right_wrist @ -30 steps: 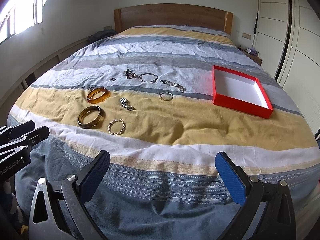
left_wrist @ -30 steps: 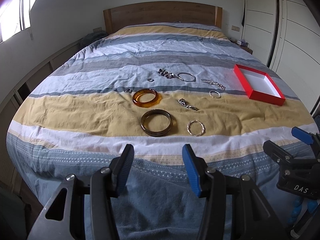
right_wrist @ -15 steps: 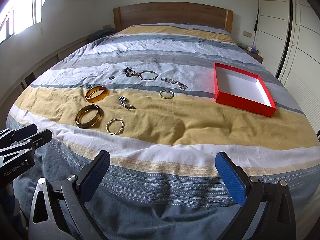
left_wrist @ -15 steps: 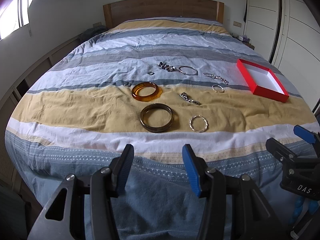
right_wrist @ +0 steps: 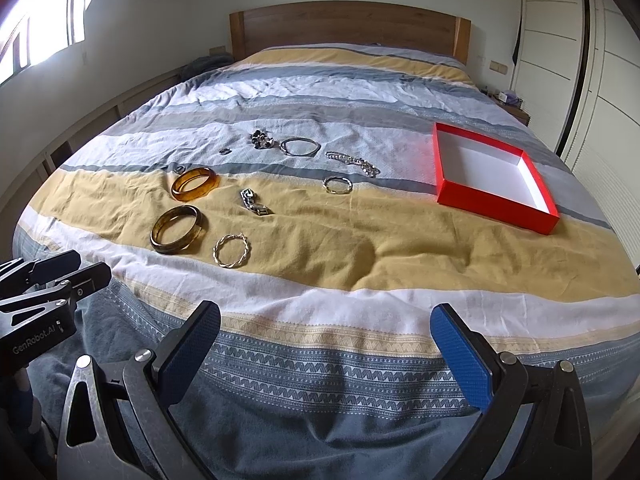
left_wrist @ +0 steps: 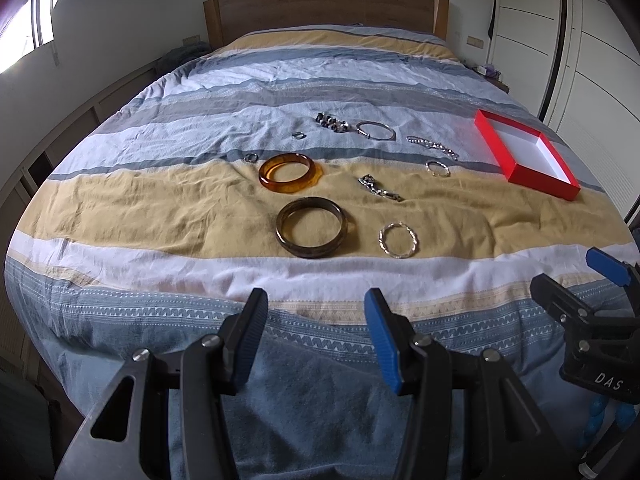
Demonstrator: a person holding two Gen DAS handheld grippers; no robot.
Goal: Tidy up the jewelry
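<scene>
At the foot of the bed [left_wrist: 120,208], left tongs [left_wrist: 316,336] partly open, empty; right tongs [right_wrist: 326,344] wide open, empty. Dark bangle [left_wrist: 311,232] lies flat at 12 o'clock from left tongs, near; twisted gold hoop [left_wrist: 399,240] at 1 o'clock. Red box [right_wrist: 496,200], empty, at 1 o'clock from right tongs, well apart. Judgement: left nearer the bangles, right nearer the box.

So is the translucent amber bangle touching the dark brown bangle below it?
Apart. In the left wrist view a strip of yellow bedspread shows between the translucent amber bangle and the dark brown bangle.
</scene>
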